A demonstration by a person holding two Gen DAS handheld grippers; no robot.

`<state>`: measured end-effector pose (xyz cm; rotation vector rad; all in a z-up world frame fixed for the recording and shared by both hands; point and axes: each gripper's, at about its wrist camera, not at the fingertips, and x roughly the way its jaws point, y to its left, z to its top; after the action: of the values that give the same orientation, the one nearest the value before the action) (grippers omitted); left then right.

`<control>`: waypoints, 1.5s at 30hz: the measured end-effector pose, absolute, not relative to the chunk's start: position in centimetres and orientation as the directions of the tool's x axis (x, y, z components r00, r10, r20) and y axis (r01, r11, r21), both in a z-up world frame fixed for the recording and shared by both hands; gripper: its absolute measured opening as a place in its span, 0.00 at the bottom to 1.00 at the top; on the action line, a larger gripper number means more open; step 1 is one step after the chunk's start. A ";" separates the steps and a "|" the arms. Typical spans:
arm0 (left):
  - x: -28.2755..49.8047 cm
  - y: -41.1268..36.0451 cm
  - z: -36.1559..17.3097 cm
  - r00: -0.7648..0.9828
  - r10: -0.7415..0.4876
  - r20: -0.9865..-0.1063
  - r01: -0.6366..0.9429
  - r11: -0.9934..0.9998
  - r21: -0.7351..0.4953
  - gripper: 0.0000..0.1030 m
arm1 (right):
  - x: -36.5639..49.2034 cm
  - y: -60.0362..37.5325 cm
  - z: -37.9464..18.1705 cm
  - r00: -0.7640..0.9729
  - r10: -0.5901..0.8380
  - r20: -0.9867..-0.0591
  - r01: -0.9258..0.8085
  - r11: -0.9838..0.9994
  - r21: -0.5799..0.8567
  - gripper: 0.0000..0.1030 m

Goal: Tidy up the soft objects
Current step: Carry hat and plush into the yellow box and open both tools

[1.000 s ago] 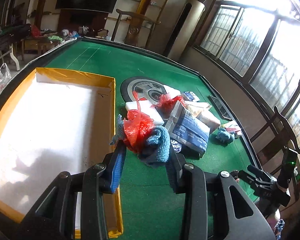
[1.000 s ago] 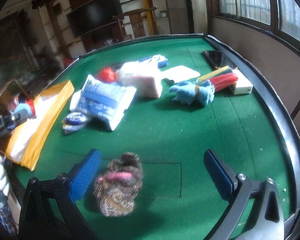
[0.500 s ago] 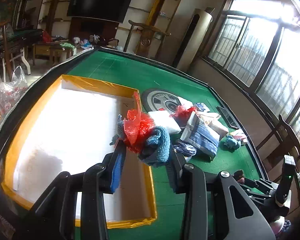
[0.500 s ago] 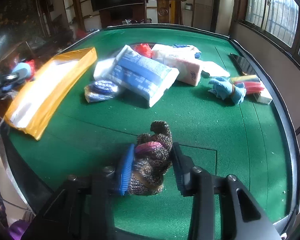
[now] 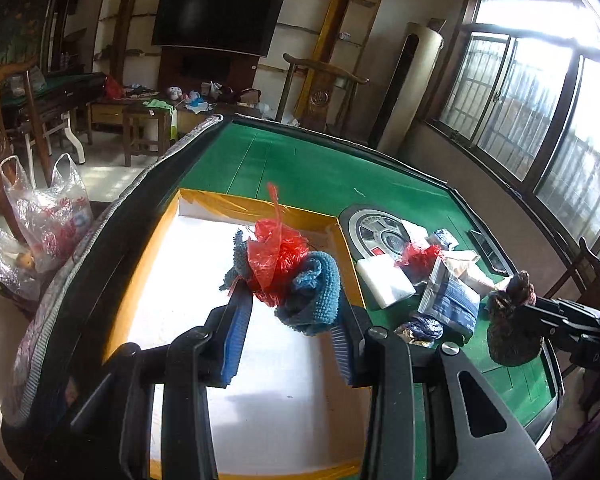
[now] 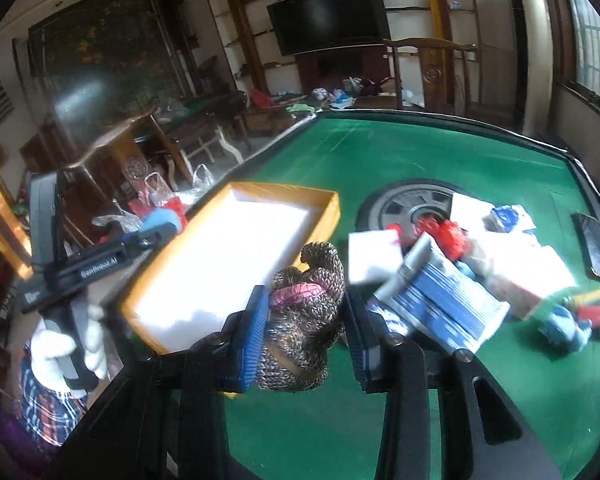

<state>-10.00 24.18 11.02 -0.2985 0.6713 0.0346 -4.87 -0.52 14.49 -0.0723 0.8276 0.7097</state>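
Note:
My left gripper (image 5: 288,312) is shut on a blue knitted item wrapped with red plastic (image 5: 300,280) and holds it over the white-floored, yellow-rimmed box (image 5: 220,208). My right gripper (image 6: 306,316) is shut on a brown knitted item with a pink band (image 6: 306,304), lifted off the green table just right of the box (image 6: 328,220). The brown item also shows at the right of the left wrist view (image 5: 512,328). Another blue knitted item (image 6: 564,324) lies on the table at the right.
A pile lies right of the box: a blue-and-white packet (image 6: 448,316), a white block (image 6: 374,254), red plastic (image 6: 448,236), a pink-white pack (image 6: 528,276) and a round wheel-print mat (image 6: 404,200). A phone (image 6: 596,246) lies by the right rail. Plastic bags (image 5: 48,220) sit on the floor left.
My left gripper carried its blue and red bundle left, from the table to above the box. My right gripper closed on the brown knitted item, lifted it and moved toward the box.

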 end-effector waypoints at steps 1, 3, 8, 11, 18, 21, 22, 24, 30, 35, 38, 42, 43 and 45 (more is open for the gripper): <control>-9.5 24.5 11.1 0.781 -0.059 -0.622 -0.126 0.960 -0.249 0.34 | -3.9 0.6 14.4 0.449 0.560 -0.696 -0.608 0.763 0.220 0.33; -8.5 24.5 11.3 0.777 -0.037 -0.629 -0.125 0.969 -0.212 0.34 | -2.2 2.9 14.0 0.417 0.576 -0.703 -0.611 0.750 0.252 0.33; -7.7 24.8 11.4 0.774 -0.019 -0.633 -0.119 0.977 -0.175 0.34 | -1.1 7.3 13.2 0.390 0.569 -0.724 -0.627 0.740 0.243 0.33; -6.3 25.1 10.8 0.764 -0.018 -0.645 -0.122 0.978 -0.171 0.35 | 0.3 9.6 12.4 0.385 0.557 -0.736 -0.625 0.744 0.237 0.33; 0.1 27.5 7.0 0.686 -0.055 -0.726 -0.195 0.947 -0.256 0.34 | 6.1 13.9 9.1 0.368 0.455 -0.811 -0.557 0.806 0.200 0.33; 1.7 28.4 5.2 0.662 -0.054 -0.748 -0.231 0.934 -0.272 0.35 | 7.7 14.9 7.5 0.330 0.440 -0.835 -0.545 0.811 0.213 0.33; 2.0 28.7 4.8 0.657 -0.050 -0.752 -0.248 0.928 -0.278 0.35 | 8.0 15.3 7.2 0.322 0.437 -0.840 -0.545 0.811 0.213 0.33; 2.4 29.3 4.1 0.655 -0.053 -0.753 -0.273 0.913 -0.302 0.40 | 8.5 16.0 6.6 0.314 0.428 -0.847 -0.546 0.812 0.208 0.33; 2.6 30.5 3.6 0.652 -0.090 -0.753 -0.315 0.871 -0.376 0.55 | 9.3 16.3 6.5 0.318 0.437 -0.841 -0.521 0.822 0.230 0.47; 1.4 30.9 4.9 0.678 -0.084 -0.731 -0.323 0.858 -0.399 0.64 | 8.7 14.5 8.5 0.377 0.456 -0.806 -0.515 0.827 0.226 0.51; 0.6 31.0 5.7 0.680 -0.092 -0.728 -0.331 0.847 -0.416 0.64 | 7.4 12.1 10.5 0.427 0.468 -0.774 -0.523 0.826 0.211 0.51; -0.8 30.0 6.9 0.693 -0.119 -0.711 -0.307 0.844 -0.440 0.64 | 4.6 7.1 13.1 0.514 0.480 -0.711 -0.522 0.833 0.185 0.57; -1.2 29.4 7.3 0.697 -0.127 -0.706 -0.296 0.846 -0.444 0.64 | 4.0 5.4 13.5 0.531 0.480 -0.698 -0.512 0.838 0.187 0.63; -2.0 27.9 8.2 0.705 -0.152 -0.693 -0.263 0.851 -0.455 0.64 | 3.1 2.0 13.7 0.568 0.461 -0.682 -0.479 0.859 0.181 0.66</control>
<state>-1.98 27.88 8.17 -0.5648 0.7972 0.0655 3.10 1.97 13.72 -0.0254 0.7937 0.5522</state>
